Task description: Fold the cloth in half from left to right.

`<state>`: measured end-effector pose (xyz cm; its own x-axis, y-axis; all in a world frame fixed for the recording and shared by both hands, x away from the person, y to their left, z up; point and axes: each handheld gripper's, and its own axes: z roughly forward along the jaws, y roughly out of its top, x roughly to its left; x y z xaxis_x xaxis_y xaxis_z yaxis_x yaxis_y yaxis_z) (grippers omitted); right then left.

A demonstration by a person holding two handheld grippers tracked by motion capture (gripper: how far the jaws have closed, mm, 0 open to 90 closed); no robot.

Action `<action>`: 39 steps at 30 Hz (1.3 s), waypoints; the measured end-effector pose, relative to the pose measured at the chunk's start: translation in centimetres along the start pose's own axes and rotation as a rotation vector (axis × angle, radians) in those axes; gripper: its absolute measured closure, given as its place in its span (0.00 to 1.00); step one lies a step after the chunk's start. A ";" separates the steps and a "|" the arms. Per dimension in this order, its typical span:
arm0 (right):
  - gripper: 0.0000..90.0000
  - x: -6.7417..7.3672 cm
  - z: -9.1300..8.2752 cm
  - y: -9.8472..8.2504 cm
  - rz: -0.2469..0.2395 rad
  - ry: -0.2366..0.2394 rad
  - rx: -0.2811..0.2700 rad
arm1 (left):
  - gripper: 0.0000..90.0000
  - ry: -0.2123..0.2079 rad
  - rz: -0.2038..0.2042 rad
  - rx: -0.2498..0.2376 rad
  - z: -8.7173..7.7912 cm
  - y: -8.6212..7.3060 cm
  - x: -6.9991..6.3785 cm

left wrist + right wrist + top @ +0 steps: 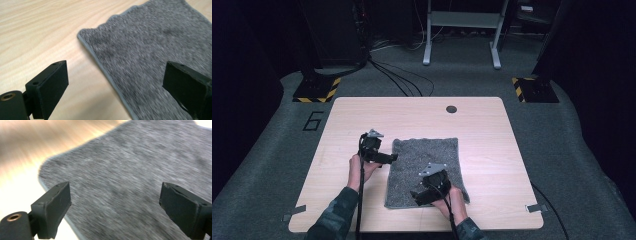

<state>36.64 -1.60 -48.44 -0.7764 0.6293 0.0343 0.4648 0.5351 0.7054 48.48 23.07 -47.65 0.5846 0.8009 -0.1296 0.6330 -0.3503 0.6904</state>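
A grey towel (424, 167) lies flat on the light wooden table (342, 130), a little toward the near side. My left gripper (388, 159) hovers at the towel's left edge, jaws wide apart with nothing between them. In the left gripper view the towel (155, 50) and its hemmed edge pass under the open left gripper (115, 82). My right gripper (416, 196) is over the towel's near left corner, also open and empty. The right gripper view shows the blurred towel (130, 170) beneath the right gripper (115, 205).
A round cable hole (451, 109) sits near the table's far edge. Tape strips (536, 207) mark the near corners. On the floor beyond stand black bases with yellow hazard stripes (317, 89), cables and a grey frame (462, 30).
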 end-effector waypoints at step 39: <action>0.89 8.3 6.3 2.1 -0.148 0.090 0.094 | 0.73 0.078 0.037 0.064 6.9 3.0 2.2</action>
<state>33.83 8.30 -51.12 -0.8724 0.4887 0.0015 0.3771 0.6712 0.6382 55.15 20.40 -50.81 0.5685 0.8214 -0.0470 0.6443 -0.4090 0.6463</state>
